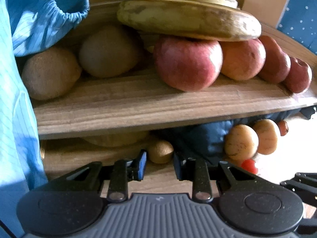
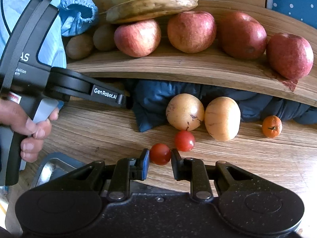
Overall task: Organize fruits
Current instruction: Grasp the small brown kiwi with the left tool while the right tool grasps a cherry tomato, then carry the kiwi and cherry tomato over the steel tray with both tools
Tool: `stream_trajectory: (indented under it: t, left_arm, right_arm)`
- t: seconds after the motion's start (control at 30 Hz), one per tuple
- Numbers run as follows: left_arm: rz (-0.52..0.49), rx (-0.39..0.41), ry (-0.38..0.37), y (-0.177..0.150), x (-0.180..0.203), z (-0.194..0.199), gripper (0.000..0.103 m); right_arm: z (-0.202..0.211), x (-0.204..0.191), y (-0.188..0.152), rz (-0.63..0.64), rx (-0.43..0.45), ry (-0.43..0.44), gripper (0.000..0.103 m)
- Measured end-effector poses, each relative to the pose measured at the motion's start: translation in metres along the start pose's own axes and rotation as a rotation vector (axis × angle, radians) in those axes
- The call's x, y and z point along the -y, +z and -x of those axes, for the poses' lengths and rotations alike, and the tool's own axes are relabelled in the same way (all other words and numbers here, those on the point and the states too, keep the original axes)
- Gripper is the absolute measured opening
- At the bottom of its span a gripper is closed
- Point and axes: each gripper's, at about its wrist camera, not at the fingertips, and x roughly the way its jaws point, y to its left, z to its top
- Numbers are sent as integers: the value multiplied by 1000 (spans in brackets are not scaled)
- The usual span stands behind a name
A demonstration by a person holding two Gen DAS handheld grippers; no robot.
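Fingers on my right gripper point(image 2: 160, 164) are closed narrow on a cherry tomato point(image 2: 160, 154), one pad touching each side of it, with the fruit resting on the table point(image 2: 257, 168). Fingers on my left gripper point(image 1: 160, 165) are likewise drawn in narrow around a kiwi point(image 1: 160, 151); in the left wrist view the fruit sits at the very tips, slightly beyond the pads, so I judge that grip shallower than the right one. I take the wooden tray point(image 2: 178, 67) as the landmark: both held fruits lie on the near side of it and lower, the kiwi under its left end, the tomato out in front of its middle. On the tray, two more kiwis point(image 2: 79, 45) sit at the left end, apples point(image 2: 191, 31) run in a row toward the right end, and bananas point(image 2: 152, 6) lie across the back. A second tomato point(image 2: 184, 140), two pale yellow fruits point(image 2: 185, 112) and a mandarin point(image 2: 272, 126) remain on the table in front of the tray. I judge the coming move as a lift up and forward; the left gripper is nearer the kiwi group, and the kiwi's long axis runs roughly across the jaws.
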Motion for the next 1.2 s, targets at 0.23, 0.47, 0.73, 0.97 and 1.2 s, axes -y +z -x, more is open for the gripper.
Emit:
stream_trajectory:
  t: [0.23, 0.47, 0.73, 0.97, 1.2]
  left_arm:
    - [-15, -19, -30, -15, 10, 13, 31]
    - [-22, -19, -52, -35, 19, 39, 31]
    - [-24, -6, -71, -51, 35, 67, 31]
    - [-35, -2, -83, -73, 51, 89, 31]
    - [-39, 1, -89, -98, 69, 107, 31]
  right_arm:
    - [7, 2, -1, 12, 7, 13, 25]
    - [17, 0, -6, 22, 23, 14, 25]
    - [38, -2, -17, 39, 48, 12, 25]
    - [60, -1, -35, 46, 69, 9, 25]
    - [85, 5, -59, 42, 73, 4, 25]
